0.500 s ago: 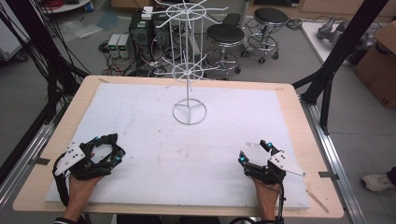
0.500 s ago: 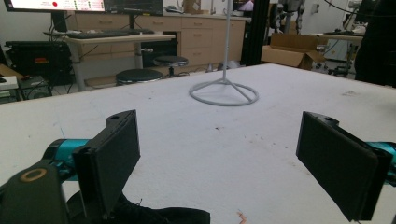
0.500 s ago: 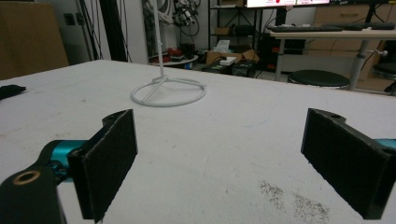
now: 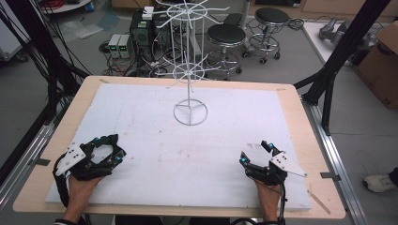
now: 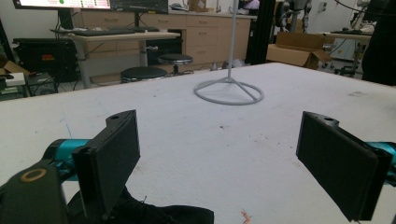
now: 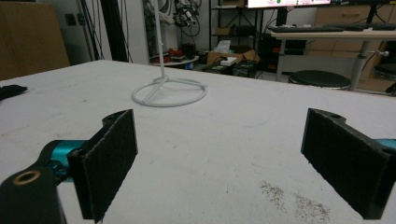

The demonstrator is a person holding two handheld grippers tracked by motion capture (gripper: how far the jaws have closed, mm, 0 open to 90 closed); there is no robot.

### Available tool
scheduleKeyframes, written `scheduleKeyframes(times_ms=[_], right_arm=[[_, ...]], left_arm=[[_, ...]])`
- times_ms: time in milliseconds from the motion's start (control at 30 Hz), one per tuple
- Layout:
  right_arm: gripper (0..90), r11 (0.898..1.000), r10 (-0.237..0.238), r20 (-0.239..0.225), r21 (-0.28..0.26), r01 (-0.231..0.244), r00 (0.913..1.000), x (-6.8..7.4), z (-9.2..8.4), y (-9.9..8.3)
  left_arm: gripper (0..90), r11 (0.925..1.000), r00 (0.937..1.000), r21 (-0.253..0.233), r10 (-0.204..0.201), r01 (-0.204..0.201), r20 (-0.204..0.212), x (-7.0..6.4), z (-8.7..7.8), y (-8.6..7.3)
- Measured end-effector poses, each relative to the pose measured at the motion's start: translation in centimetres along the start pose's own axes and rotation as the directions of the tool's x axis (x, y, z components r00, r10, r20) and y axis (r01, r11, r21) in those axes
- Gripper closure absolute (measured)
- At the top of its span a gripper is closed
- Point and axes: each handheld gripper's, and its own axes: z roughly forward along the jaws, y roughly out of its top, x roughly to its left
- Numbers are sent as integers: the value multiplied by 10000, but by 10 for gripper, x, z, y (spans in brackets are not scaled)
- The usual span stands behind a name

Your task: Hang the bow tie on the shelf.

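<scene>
A white wire display stand (image 4: 189, 75) rises from a ring base (image 4: 190, 114) at the far middle of the white mat (image 4: 187, 154); its base also shows in the left gripper view (image 5: 229, 91) and the right gripper view (image 6: 168, 93). My left gripper (image 4: 112, 146) rests low on the mat near the front left corner, jaws wide apart and nothing between them (image 5: 219, 163). At the front right, my right gripper (image 4: 256, 152) also lies low on the mat, open and empty (image 6: 219, 163). Both point toward the stand, well short of it.
The mat covers a wooden table (image 4: 300, 122) with bare edges all round. Behind the table stand black stools (image 4: 227, 35), electronics boxes (image 4: 121, 45) and cables on the floor. A black frame post (image 4: 338, 51) leans at the right, and a cardboard box (image 4: 382, 65) sits beyond it.
</scene>
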Motion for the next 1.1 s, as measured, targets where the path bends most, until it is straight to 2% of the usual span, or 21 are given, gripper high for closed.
scheduleKeyframes(times_ms=[267,433,533,700,767,800,833,867,933,1000,1100], right_arm=[[97,10000,4,-35,74,-4,10000,0,0,0],[97,10000,22,-43,59,-22,10000,0,0,0],[97,10000,31,-42,67,-31,10000,0,0,0],[97,10000,53,-58,78,-52,10000,-1,1,0],[97,10000,48,-56,78,-48,10000,0,1,0],[97,10000,29,-40,78,-29,10000,0,1,0],[97,9999,33,-56,97,-32,10000,0,1,0],[97,9999,26,-61,100,-25,10000,0,1,0],[97,9999,-11,-67,116,11,10000,0,1,0],[97,9999,30,-62,124,-29,10000,0,1,0],[97,9999,13,-65,125,-13,10000,0,1,0]], left_arm=[[139,10000,10000,1,60,-60,46,0,0,0],[139,9996,9999,279,56,-52,-120,1,-3,2],[139,9997,9999,241,-54,57,-107,2,-6,5],[139,9987,10000,508,-26,25,27,4,-8,11],[140,9974,9994,716,-67,42,350,8,-10,18],[141,9974,9994,716,-67,42,350,8,-10,18],[141,9952,9988,971,83,-130,484,10,-11,23],[141,9952,9988,971,83,-130,484,10,-11,23],[141,9911,9972,1298,215,-307,718,14,-13,32],[142,9900,9968,1373,229,-333,771,14,-13,34],[170,9793,9925,1947,324,-552,1182,17,-15,41]])
